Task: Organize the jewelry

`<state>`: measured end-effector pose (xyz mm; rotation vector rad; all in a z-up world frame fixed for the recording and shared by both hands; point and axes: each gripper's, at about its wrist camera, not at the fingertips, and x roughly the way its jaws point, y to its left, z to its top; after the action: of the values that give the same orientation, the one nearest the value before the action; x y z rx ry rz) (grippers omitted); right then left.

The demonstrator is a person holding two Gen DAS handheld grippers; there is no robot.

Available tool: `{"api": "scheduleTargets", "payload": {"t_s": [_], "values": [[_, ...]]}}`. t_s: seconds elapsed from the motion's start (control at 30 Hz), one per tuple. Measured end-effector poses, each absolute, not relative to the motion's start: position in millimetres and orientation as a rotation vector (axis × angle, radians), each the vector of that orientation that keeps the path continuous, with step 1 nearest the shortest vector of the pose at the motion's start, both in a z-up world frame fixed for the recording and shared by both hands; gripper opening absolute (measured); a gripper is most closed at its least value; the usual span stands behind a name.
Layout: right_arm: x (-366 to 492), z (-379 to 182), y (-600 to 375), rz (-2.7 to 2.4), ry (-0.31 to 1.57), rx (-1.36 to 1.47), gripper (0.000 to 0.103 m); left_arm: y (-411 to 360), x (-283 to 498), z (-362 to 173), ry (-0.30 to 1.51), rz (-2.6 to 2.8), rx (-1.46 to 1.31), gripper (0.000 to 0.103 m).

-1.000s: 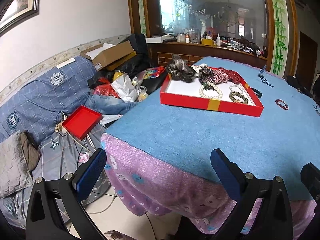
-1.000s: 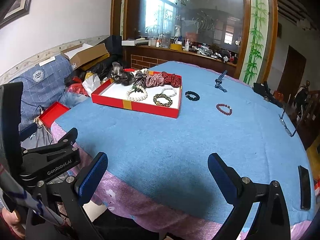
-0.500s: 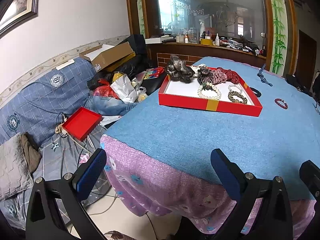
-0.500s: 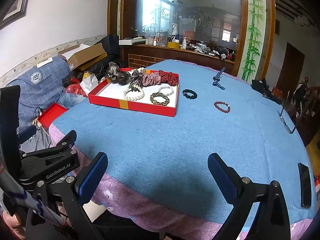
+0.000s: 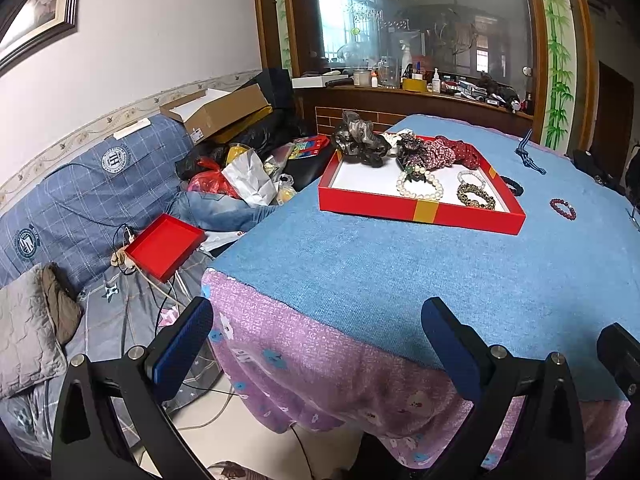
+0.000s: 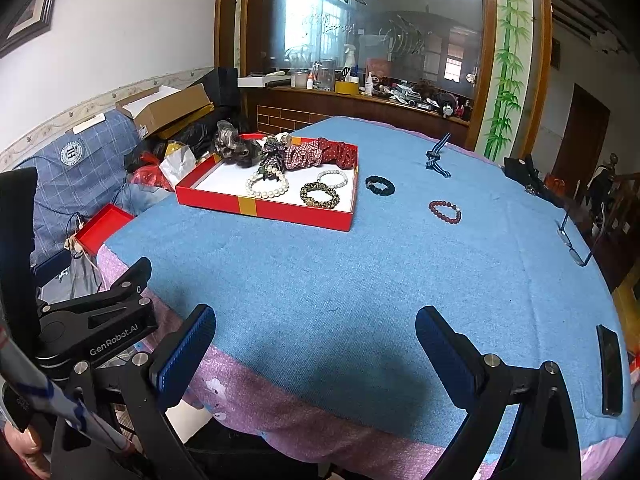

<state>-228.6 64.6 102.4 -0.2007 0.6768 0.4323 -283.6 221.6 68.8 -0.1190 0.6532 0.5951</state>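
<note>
Your right gripper [image 6: 316, 344] hangs spread and empty low in frame, so a shallow pinch on the dark red bracelet [image 6: 445, 211] at centre right could snag the table [image 6: 360, 280] cloth.

Our fingers [image 6: 184, 354]: blue ribbed pads on black frames
Screws: silver
Marking: white "GenRobot.AI", nine o'clock, on our left gripper [image 6: 86, 326]
</note>
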Motion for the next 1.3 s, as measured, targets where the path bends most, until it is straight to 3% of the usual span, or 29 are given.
{"api": "scheduleTargets", "payload": {"t_s": [1.3], "values": [[-229.7, 95.2, 66.0, 0.429, 0.686, -0.195, 0.102, 222.8, -286.5, 69.2, 0.649, 0.597, -0.118, 0.103]]}}
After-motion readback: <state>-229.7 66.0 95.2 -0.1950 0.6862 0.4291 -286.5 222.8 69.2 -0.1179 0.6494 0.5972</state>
